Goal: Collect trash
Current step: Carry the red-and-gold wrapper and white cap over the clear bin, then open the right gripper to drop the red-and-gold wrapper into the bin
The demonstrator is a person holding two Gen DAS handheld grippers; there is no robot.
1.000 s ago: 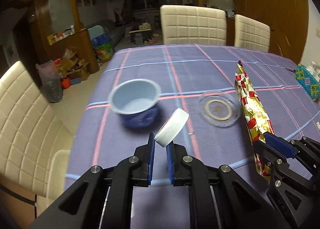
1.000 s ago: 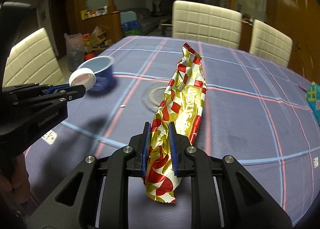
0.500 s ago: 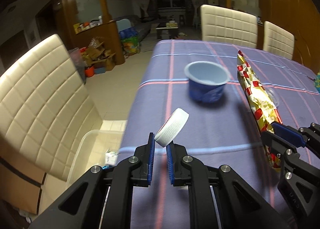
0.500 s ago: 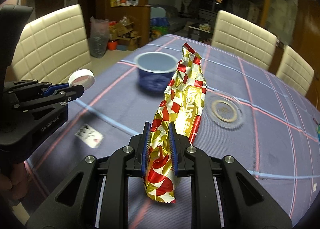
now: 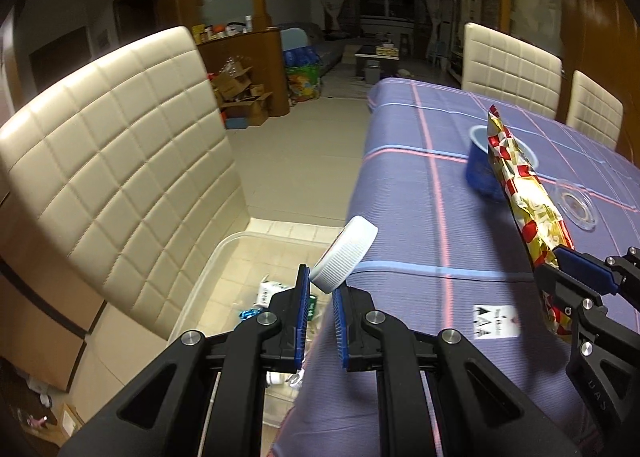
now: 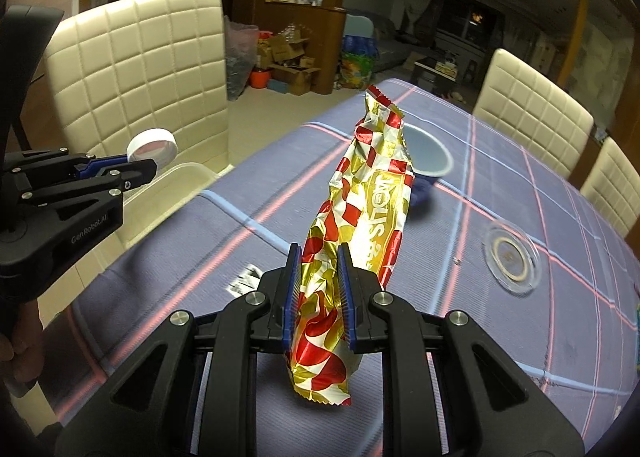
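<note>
My left gripper [image 5: 321,289] is shut on a white ribbed bottle cap [image 5: 344,254], held tilted at the table's left edge, above a clear plastic bin [image 5: 224,257] on the floor. In the right wrist view that left gripper [image 6: 140,167] and the cap [image 6: 152,143] show at the left, over the bin [image 6: 180,177]. My right gripper [image 6: 318,281] is shut on a long gold and red foil wrapper [image 6: 368,197] that sticks up over the table. The wrapper [image 5: 524,197] and right gripper [image 5: 560,261] also show at the right of the left wrist view.
A blue cup [image 6: 430,161] and a clear glass dish [image 6: 512,257] stand on the purple checked tablecloth [image 5: 420,217]. A cream padded chair [image 5: 120,145] stands beside the bin, which holds several scraps. More chairs [image 6: 532,113] line the table's far side. A white label [image 5: 496,321] lies on the cloth.
Both grippers have swung left, from over the table's middle to its left edge. The chair and floor bin have come into view. The cap and the wrapper stay gripped.
</note>
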